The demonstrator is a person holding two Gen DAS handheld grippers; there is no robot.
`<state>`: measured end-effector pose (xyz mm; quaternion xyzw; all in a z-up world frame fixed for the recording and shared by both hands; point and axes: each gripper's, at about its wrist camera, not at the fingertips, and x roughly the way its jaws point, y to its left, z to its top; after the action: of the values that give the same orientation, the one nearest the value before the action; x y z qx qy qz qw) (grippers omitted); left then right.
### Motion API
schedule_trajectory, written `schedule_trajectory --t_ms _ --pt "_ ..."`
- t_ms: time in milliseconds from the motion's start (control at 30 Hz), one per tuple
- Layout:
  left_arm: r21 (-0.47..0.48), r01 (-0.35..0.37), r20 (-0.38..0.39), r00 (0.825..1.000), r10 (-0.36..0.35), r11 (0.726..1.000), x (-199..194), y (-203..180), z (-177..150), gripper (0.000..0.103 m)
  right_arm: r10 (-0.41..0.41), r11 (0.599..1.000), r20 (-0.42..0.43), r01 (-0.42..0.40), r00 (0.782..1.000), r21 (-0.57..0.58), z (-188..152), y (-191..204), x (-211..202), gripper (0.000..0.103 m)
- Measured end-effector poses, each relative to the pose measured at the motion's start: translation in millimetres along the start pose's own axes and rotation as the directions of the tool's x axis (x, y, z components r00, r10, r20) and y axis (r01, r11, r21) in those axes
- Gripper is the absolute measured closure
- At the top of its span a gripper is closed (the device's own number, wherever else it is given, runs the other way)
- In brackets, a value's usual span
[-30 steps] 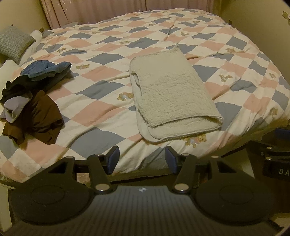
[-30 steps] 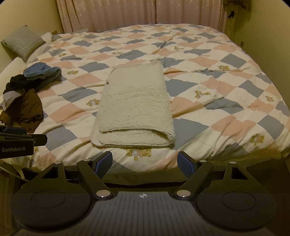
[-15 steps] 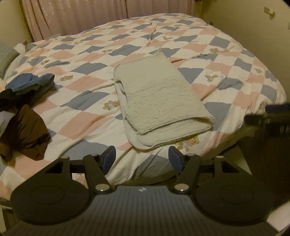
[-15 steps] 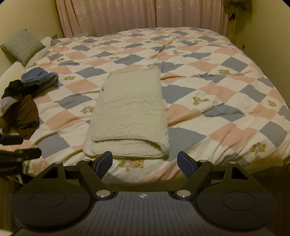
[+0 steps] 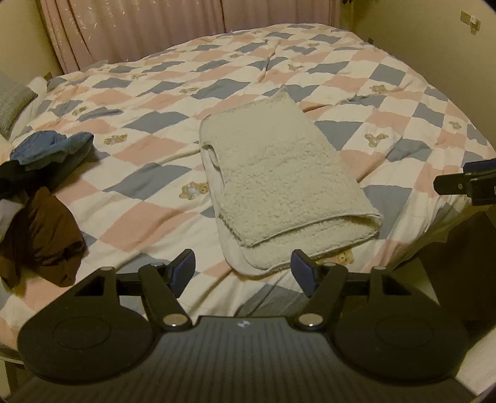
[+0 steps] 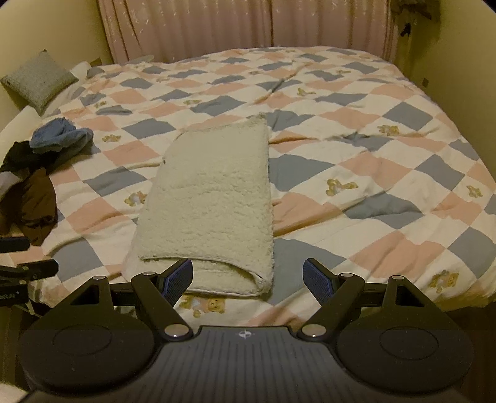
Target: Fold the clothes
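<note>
folded fleece (image 6: pixel 210 198) lies on the bed (image 6: pixel 387 173), its near edge just beyond both grippers' fingers; left gripper (image 5: pixel 243 271) and right gripper (image 6: pixel 248 279) both released, empty.

Ahead of me a bed (image 6: pixel 387 161) fills the room, spread with a quilt (image 5: pixel 161 93) in pink, blue-grey and cream diamonds dotted with small teddy bears. A grey pillow (image 6: pixel 38 80) leans at its far left corner. Pink curtains (image 6: pixel 248 28) hang behind the bed, and a pale yellow wall (image 5: pixel 434 40) closes in on the right
</note>
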<state>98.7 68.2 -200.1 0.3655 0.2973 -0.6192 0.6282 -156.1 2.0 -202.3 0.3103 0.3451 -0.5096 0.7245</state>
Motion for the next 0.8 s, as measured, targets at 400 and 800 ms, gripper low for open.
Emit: schedule_trajectory --t_ms 400,800 --pt "0.162 -0.019 -0.008 1.000 0.021 0.987 44 -6 -52 0.043 -0.047 0.998 -0.070 0.044 0.996 -0.044 -42 -1 33 0.022" --pt "0.809 -0.259 0.231 0.965 0.120 0.527 161 -50 -129 0.044 -0.222 0.775 0.031 0.195 0.975 -0.601 -108 35 109 0.025"
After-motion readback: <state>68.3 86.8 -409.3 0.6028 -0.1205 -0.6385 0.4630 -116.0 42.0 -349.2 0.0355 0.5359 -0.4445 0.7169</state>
